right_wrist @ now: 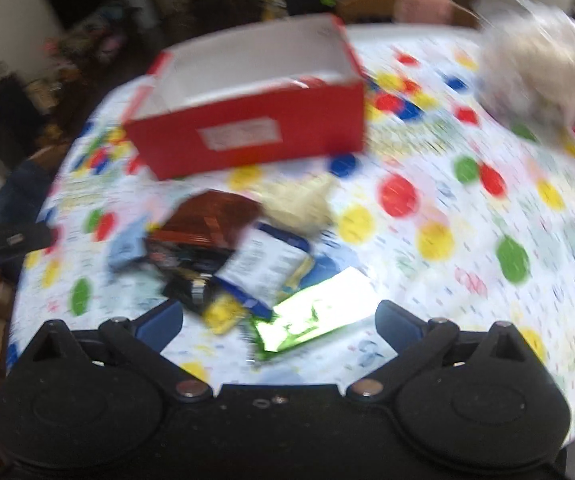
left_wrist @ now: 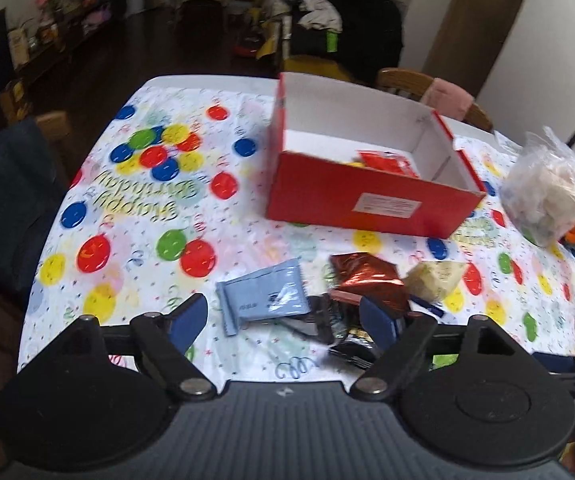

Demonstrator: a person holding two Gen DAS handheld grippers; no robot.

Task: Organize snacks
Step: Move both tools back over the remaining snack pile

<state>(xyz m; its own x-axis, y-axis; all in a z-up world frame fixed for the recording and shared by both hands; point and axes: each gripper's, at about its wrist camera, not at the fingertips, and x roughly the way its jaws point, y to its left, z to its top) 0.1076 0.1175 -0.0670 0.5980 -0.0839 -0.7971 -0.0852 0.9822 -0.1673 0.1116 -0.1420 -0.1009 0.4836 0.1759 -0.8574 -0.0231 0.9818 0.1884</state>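
Left gripper (left_wrist: 285, 318): jaws wide apart, nothing between blue pads (left_wrist: 186, 320). Held low, tipped down a bit, pointing forward. Black arms spread out to both sides.

Right gripper (right_wrist: 279, 320): jaws wide apart too, nothing held. Blue pads (right_wrist: 159, 322) far from each other. Tipped down, pointing forward. View blurry.

Left gripper tip also pokes in at left edge of right view (right_wrist: 7, 240).

Glossy foil snack packets (left_wrist: 363, 276) – cardboard box (left_wrist: 367, 200), matt – smooth plastic tablecloth (left_wrist: 147, 216); crinkly clear plastic bag (left_wrist: 547, 188).
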